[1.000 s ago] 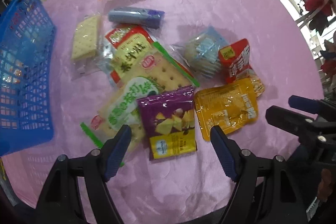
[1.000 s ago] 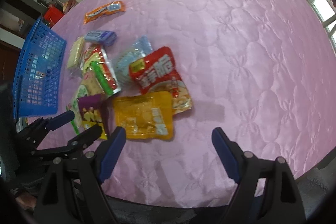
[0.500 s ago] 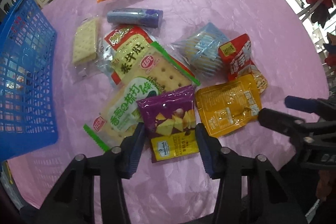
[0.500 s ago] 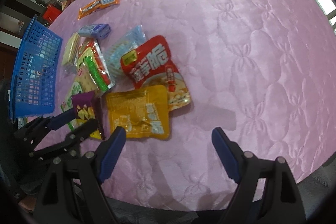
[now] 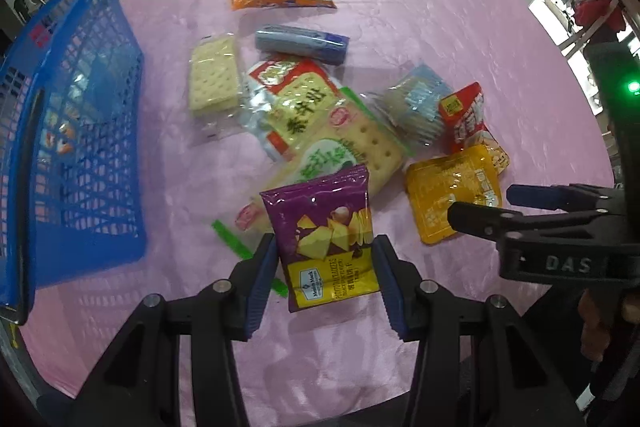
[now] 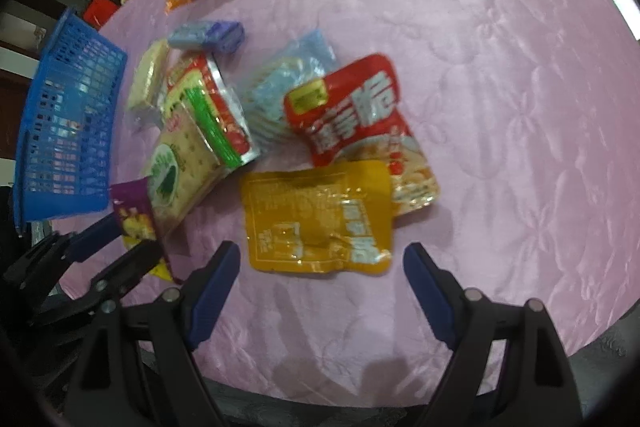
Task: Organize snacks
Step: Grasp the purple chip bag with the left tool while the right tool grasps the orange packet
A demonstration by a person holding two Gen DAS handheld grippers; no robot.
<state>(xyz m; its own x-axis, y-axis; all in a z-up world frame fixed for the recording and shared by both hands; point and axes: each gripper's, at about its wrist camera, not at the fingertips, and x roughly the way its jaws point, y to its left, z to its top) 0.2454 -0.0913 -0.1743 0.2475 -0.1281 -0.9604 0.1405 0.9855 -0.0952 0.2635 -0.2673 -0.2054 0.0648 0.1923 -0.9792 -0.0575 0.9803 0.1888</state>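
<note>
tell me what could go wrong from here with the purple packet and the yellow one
The left claw pinches the purple packet only by its side edges, so the slick bag could buckle or slip before reaching the blue basket. The right claw is open over the yellow packet, which overlaps the red packet; closing there might drag both. The two claws are also close enough to bump.

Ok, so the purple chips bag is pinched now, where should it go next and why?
Probably over to the blue basket. The left gripper is shut on the purple bag, which looks tilted up off the pink cloth. The basket stands open on the left of the snack pile, with a clear way across.
</note>
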